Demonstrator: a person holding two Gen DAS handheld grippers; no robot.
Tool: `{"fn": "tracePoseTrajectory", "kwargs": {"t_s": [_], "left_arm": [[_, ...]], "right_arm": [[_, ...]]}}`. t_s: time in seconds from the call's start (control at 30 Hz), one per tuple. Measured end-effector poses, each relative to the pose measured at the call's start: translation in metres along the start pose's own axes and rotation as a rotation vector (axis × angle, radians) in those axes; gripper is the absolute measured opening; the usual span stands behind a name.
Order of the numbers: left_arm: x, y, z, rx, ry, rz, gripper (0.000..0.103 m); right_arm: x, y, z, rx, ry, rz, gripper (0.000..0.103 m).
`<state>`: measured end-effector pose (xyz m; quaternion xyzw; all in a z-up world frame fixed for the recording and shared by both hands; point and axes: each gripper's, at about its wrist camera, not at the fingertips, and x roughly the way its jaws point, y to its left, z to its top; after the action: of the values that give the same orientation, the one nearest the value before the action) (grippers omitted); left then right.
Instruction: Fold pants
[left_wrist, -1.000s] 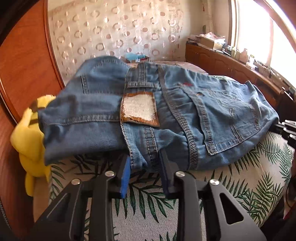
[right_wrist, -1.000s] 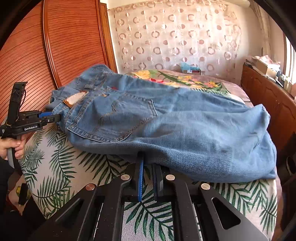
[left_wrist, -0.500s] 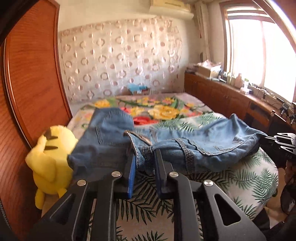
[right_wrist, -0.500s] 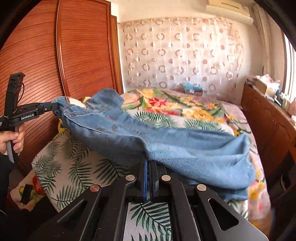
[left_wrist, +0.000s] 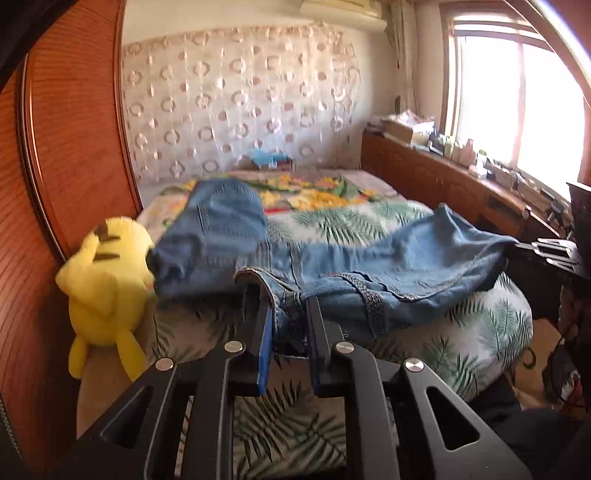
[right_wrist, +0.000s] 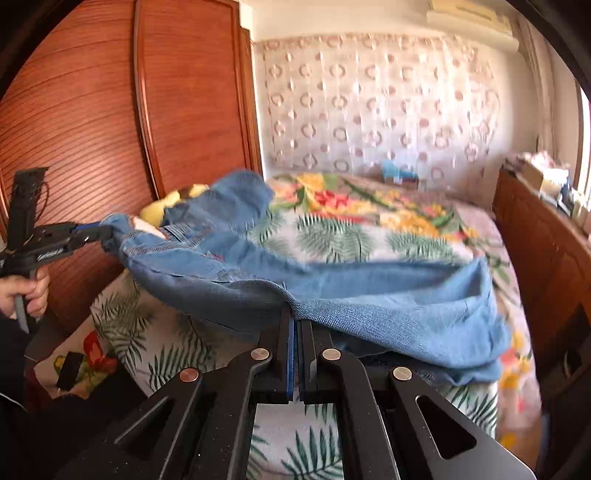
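A pair of blue denim pants (left_wrist: 369, 266) hangs stretched above the leaf-print bedspread (left_wrist: 332, 221), lifted by both grippers. My left gripper (left_wrist: 288, 306) is shut on the waistband end, thick denim bunched between its pads. In the right wrist view my right gripper (right_wrist: 295, 314) is shut on the edge of the pants (right_wrist: 369, 291) partway along the legs. The left gripper (right_wrist: 94, 232) also shows there at far left, a hand (right_wrist: 26, 291) around its handle. The far leg ends droop onto the bed at right.
A yellow plush toy (left_wrist: 103, 284) sits at the bed's left edge against the wooden wardrobe (left_wrist: 66, 166). A wooden sideboard (left_wrist: 461, 188) with clutter runs under the window on the right. A patterned curtain wall (right_wrist: 369, 110) stands behind the bed.
Both grippers rose and pulled back with the pants, lifting the denim off the bed and stretching it between them. The pants now look narrower and edge-on.
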<state>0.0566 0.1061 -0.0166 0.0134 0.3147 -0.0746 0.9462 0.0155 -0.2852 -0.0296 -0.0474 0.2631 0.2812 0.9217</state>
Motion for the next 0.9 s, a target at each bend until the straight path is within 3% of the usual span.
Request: {"fn": "tracePoseTrajectory", "kwargs": {"t_s": [0.17, 0.3, 0.43, 0.53, 0.6, 0.63, 0.7, 0.8, 0.9], "left_arm": [[0.000, -0.006, -0.019, -0.007, 0.056, -0.029, 0.020], [-0.011, -0.012, -0.015, 0.006, 0.028, -0.008, 0.026], [-0.016, -0.014, -0.007, 0.008, -0.004, -0.025, 0.050], [-0.009, -0.019, -0.002, 0.017, -0.004, -0.031, 0.051], [0.000, -0.023, 0.001, 0.018, 0.000, -0.051, 0.066], [0.003, -0.025, 0.002, 0.018, -0.003, -0.057, 0.079], [0.013, -0.029, 0.004, 0.019, -0.004, -0.077, 0.081], [0.029, -0.039, 0.007, 0.026, 0.005, -0.098, 0.081], [0.045, -0.049, 0.008, 0.030, 0.015, -0.123, 0.081]], "right_arm": [[0.010, -0.010, -0.018, 0.051, 0.066, 0.011, 0.001], [0.004, -0.011, -0.019, 0.072, 0.066, 0.009, 0.001], [-0.011, -0.012, -0.020, 0.089, 0.055, -0.008, 0.002], [-0.021, -0.018, -0.023, 0.104, 0.041, -0.040, 0.005], [-0.024, -0.025, -0.024, 0.114, 0.032, -0.062, 0.005], [-0.025, -0.030, -0.024, 0.122, 0.027, -0.076, 0.005], [-0.027, -0.038, -0.025, 0.139, 0.019, -0.095, 0.006], [-0.028, -0.048, -0.027, 0.146, 0.002, -0.142, 0.012], [-0.026, -0.061, -0.029, 0.174, -0.004, -0.185, 0.029]]}}
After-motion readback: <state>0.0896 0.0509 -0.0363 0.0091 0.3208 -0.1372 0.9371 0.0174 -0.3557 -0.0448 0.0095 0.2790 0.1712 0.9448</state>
